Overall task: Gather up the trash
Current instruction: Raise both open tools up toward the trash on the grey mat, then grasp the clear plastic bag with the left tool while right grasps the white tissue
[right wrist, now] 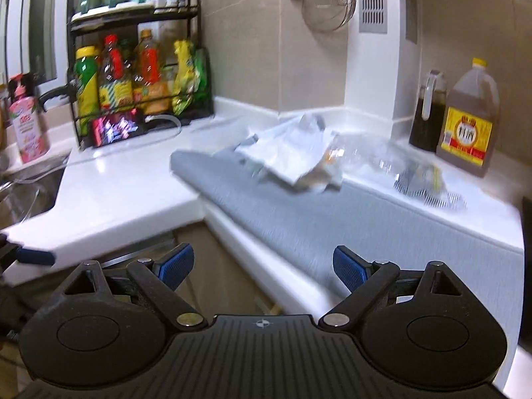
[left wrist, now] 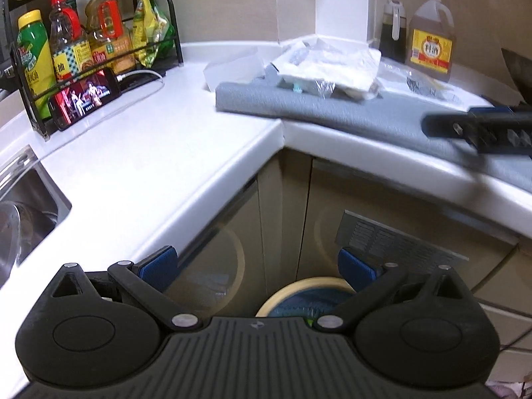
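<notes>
A pile of white wrappers and crumpled paper trash [left wrist: 327, 66] [right wrist: 292, 156] lies on a grey mat [left wrist: 349, 109] [right wrist: 299, 219] in the counter corner. Clear and striped plastic wrappers [right wrist: 422, 183] [left wrist: 422, 84] lie to its right. A round bin with a blue liner [left wrist: 309, 299] stands on the floor below the counter. My left gripper [left wrist: 257, 266] is open and empty, above the bin. My right gripper [right wrist: 262, 266] is open and empty, at the counter's front edge, short of the trash. The right gripper's fingers [left wrist: 478, 126] also show in the left wrist view, above the mat.
A black rack [left wrist: 93, 43] [right wrist: 139, 76] of bottles and snack bags stands at the back left, with a phone [left wrist: 84, 96] leaning on it. A sink [left wrist: 23, 206] is at the left. A brown jug [left wrist: 432, 40] [right wrist: 468, 123] and a dark cruet [left wrist: 392, 33] stand at the back right.
</notes>
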Available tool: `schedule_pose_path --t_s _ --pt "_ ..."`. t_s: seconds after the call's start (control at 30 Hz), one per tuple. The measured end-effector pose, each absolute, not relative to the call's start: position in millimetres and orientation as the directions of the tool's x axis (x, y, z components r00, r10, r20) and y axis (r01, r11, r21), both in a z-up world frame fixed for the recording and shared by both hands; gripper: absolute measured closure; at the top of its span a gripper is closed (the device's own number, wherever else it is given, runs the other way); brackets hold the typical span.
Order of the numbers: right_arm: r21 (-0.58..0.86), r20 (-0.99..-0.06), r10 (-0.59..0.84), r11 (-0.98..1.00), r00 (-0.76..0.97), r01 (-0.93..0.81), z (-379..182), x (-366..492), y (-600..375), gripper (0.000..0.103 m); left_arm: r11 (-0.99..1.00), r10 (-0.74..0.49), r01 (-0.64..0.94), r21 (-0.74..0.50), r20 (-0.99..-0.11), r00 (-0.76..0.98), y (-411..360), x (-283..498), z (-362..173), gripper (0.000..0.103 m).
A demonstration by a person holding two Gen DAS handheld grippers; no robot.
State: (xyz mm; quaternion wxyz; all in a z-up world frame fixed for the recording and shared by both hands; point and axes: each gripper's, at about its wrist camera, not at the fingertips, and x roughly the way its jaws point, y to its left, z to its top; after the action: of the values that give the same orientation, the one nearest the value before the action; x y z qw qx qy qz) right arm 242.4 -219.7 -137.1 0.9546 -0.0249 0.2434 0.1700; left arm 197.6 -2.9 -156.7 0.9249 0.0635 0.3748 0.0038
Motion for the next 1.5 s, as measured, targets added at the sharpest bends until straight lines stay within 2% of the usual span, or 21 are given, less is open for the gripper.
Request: schedule_pose_path --t_s 0.2,0.33,0.53,0.57,0.63,0.67,0.7,0.73,0.77,0.97,1.13,1.17,1.2,1.27,1.43,1.47,1.5 --pt "0.045 -0.392 0.253 0.965 0.885 -0.257 -122.7 301.9 -219.7 0.010 0.994 0.065 0.010 0.113 -0.642 0.764 7.7 208.2 -130.7 0.000" --pt "0.032 -0.379 0.229 0.972 0.897 -0.235 -124.8 347.2 -214.3 0.010 0.995 0.083 -0.028 0.096 -0.636 0.767 19.1 213.7 -122.7 0.000" --pt "0.060 -0.448 0.237 0.970 0.862 -0.236 -140.5 408.9 -202.9 0.011 0.994 0.110 -0.069 0.088 -0.658 0.745 32.0 216.5 -125.6 0.000" --pt "0.066 -0.457 0.236 0.970 0.857 -0.232 -143.8 415.0 -201.1 0.013 0.993 0.114 -0.073 0.090 -0.661 0.742 33.2 216.9 -126.0 0.000" --pt "0.061 -0.471 0.244 0.968 0.848 -0.245 -148.8 418.0 -197.6 0.044 0.993 0.120 -0.079 0.091 -0.662 0.739 34.6 218.3 -125.5 0.000" --pt "0.058 -0.471 0.245 0.967 0.847 -0.247 -149.6 415.0 -196.8 0.075 0.993 0.121 -0.081 0.091 -0.662 0.740 34.7 219.4 -124.6 0.000" --pt "0.066 -0.461 0.255 0.965 0.850 -0.254 -149.3 409.3 -197.8 0.086 0.993 0.121 -0.081 0.090 -0.660 0.741 34.4 221.6 -123.6 0.000" --pt "0.074 -0.439 0.265 0.963 0.859 -0.259 -147.8 400.2 -199.9 0.091 0.993 0.120 -0.082 0.089 -0.659 0.742 33.8 224.0 -122.4 0.000" --pt "0.070 -0.418 0.275 0.960 0.866 -0.271 -145.5 390.6 -201.7 0.099 0.993 0.118 -0.081 0.087 -0.657 0.744 32.4 226.9 -121.0 0.000" --pt "0.095 -0.336 0.282 0.959 0.899 -0.265 -134.6 327.6 -240.9 0.100 0.996 0.085 -0.049 0.073 -0.638 0.765 12.9 253.7 -108.7 0.000" --pt "0.141 -0.368 0.281 0.959 0.886 -0.246 -138.3 324.3 -270.3 0.098 0.998 0.055 -0.020 0.063 -0.631 0.774 -7.6 274.7 -99.8 0.000" --pt "0.151 -0.374 0.281 0.959 0.884 -0.240 -139.0 330.6 -271.4 0.092 0.998 0.050 -0.015 0.061 -0.629 0.776 -10.8 275.7 -98.6 0.000" --pt "0.165 -0.378 0.296 0.954 0.877 -0.251 -139.6 338.1 -270.7 0.074 0.998 0.048 -0.012 0.062 -0.626 0.778 -12.9 275.8 -97.8 0.000" --pt "0.179 -0.374 0.309 0.949 0.875 -0.259 -141.1 356.2 -264.1 0.047 0.998 0.052 -0.011 0.069 -0.623 0.780 -15.7 273.3 -97.6 0.000" --pt "0.128 -0.419 0.309 0.951 0.854 -0.281 -150.2 405.9 -235.5 0.049 0.995 0.081 -0.030 0.091 -0.634 0.769 -10.1 267.6 -101.5 0.000" --pt "0.123 -0.428 0.303 0.953 0.852 -0.277 -152.5 412.3 -230.7 0.058 0.995 0.088 -0.037 0.094 -0.635 0.767 -7.9 267.2 -101.9 0.000" --pt "0.117 -0.435 0.303 0.953 0.848 -0.280 -154.1 415.5 -227.0 0.092 0.995 0.094 -0.044 0.095 -0.636 0.766 -5.3 267.1 -101.9 0.000"
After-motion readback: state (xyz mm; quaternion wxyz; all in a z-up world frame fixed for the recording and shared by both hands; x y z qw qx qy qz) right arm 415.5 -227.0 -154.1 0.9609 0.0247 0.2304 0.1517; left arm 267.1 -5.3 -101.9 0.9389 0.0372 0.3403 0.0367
